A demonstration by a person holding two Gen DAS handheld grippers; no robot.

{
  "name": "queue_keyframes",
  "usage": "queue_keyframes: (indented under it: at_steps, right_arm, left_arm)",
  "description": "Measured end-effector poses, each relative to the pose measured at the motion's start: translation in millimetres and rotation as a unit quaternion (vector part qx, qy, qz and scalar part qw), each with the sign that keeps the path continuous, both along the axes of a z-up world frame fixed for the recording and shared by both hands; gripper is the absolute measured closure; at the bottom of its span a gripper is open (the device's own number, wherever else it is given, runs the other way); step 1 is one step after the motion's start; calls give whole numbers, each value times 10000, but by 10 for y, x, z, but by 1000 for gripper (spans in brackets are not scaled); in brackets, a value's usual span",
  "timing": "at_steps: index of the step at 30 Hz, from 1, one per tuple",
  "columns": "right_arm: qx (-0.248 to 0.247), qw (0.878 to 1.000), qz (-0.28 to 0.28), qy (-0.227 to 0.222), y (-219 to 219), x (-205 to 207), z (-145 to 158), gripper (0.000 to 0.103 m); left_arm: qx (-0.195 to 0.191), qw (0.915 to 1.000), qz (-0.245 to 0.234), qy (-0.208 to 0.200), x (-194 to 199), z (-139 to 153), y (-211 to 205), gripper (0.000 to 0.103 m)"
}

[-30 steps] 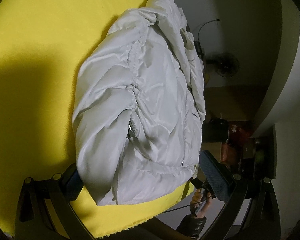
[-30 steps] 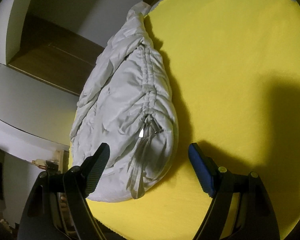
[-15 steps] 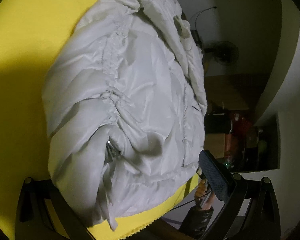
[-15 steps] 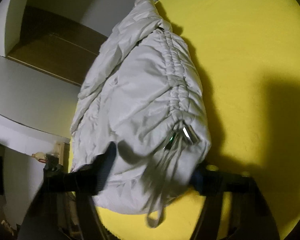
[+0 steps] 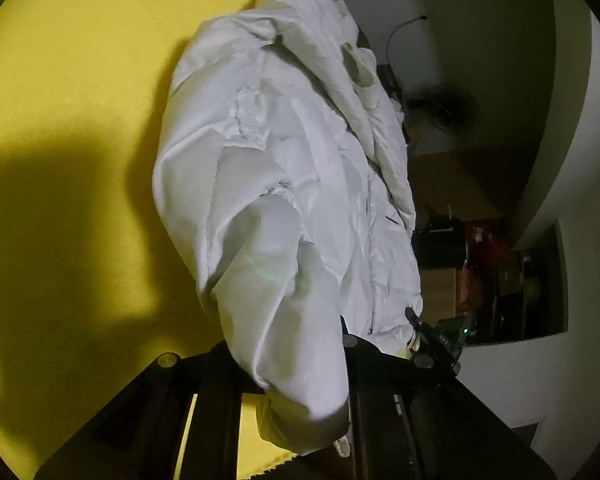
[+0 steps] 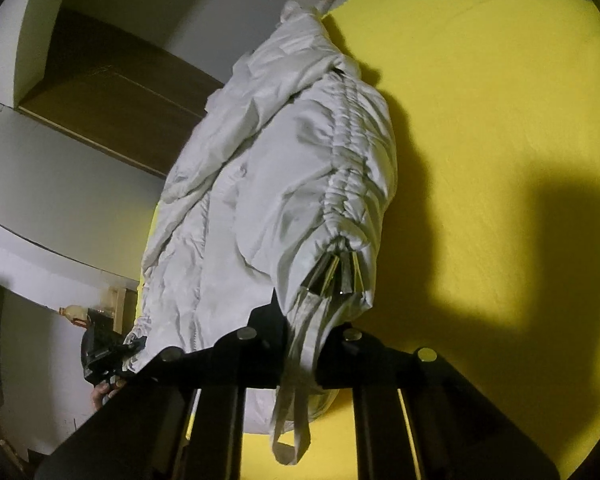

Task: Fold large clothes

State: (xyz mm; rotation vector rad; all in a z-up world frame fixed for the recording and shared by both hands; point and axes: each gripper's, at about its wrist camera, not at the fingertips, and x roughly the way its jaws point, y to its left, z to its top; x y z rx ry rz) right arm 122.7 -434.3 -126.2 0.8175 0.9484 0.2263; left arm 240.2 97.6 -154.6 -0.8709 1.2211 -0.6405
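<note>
A white puffy jacket (image 5: 292, 184) lies on a yellow cloth-covered surface (image 5: 80, 80). My left gripper (image 5: 296, 356) is shut on the jacket's near hem corner, and the fabric drapes over its jaws. In the right wrist view the jacket (image 6: 268, 208) shows a gathered drawstring seam with metal ends (image 6: 332, 272). My right gripper (image 6: 304, 344) is shut on the other hem corner, with drawstring cords (image 6: 292, 420) hanging below it. The other gripper shows at the jacket's far hem in each view, the right one in the left wrist view (image 5: 436, 344) and the left one in the right wrist view (image 6: 104, 348).
The yellow surface (image 6: 480, 120) stretches beyond the jacket, crossed by dark shadows. A wooden cabinet (image 6: 116, 112) and white walls lie past the table edge. Shelves with dark and red items (image 5: 488, 272) and a fan (image 5: 452, 108) stand in the room.
Both grippers moved in over the jacket's hem and closed on it. The hem has been lifted off the yellow surface and bunched toward the cameras.
</note>
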Motion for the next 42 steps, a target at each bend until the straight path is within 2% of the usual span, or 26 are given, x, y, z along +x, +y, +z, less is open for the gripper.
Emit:
queue_keyframes:
  at_steps: [4, 8, 17, 22, 27, 30, 32, 34, 35, 36, 37, 38, 39, 41, 42]
  right_arm:
    - [54, 10000, -38, -7, -17, -15, 21, 94]
    - [68, 9997, 1, -244, -12, -122, 164, 95]
    - [51, 9991, 175, -396, 104, -176, 407, 96]
    - [51, 9983, 338, -471, 152, -387, 553, 96]
    - [-101, 9969, 586, -516, 248, -795, 698, 96]
    - [-182, 9966, 742, -298, 298, -940, 553, 95]
    - [-79, 9979, 641, 39, 244, -968, 258, 91]
    - [77, 9986, 374, 372, 135, -962, -10, 81]
    - [207, 9981, 257, 514, 70, -964, -129, 65]
    - [310, 9976, 154, 603, 19, -967, -214, 47]
    - [450, 9967, 27, 673, -28, -976, -292, 41]
    - [719, 9957, -30, 579, -67, -970, -332, 40]
    - [838, 9949, -27, 554, -85, -953, -353, 38]
    - [984, 9943, 29, 408, -73, -868, -350, 38]
    - [1100, 9933, 75, 339, -53, -817, -345, 38]
  left_arm:
    - [1, 10000, 23, 45, -30, 0, 66, 97]
    - [97, 9998, -12, -156, -150, 145, 187, 98]
    - [296, 9985, -153, -424, -293, 417, 193, 98]
    - [320, 9974, -291, -572, -575, 616, 241, 98]
    - [431, 9960, -446, -651, -918, 743, 455, 98]
    - [521, 9968, -390, -472, -968, 587, 608, 98]
    - [545, 9977, -318, -256, -919, 408, 647, 98]
    - [514, 9983, -279, -60, -897, 249, 657, 98]
    - [452, 9986, -273, 3, -878, 204, 646, 97]
    - [407, 9989, -246, 57, -852, 170, 638, 95]
    - [327, 9992, -220, 73, -829, 158, 654, 93]
    - [218, 9995, -224, 51, -826, 159, 681, 76]
    - [153, 9996, -221, 41, -809, 156, 682, 49]
    - [-84, 9998, -197, 41, -764, 166, 650, 30]
    - [-179, 9995, -252, 23, -735, 169, 613, 30]
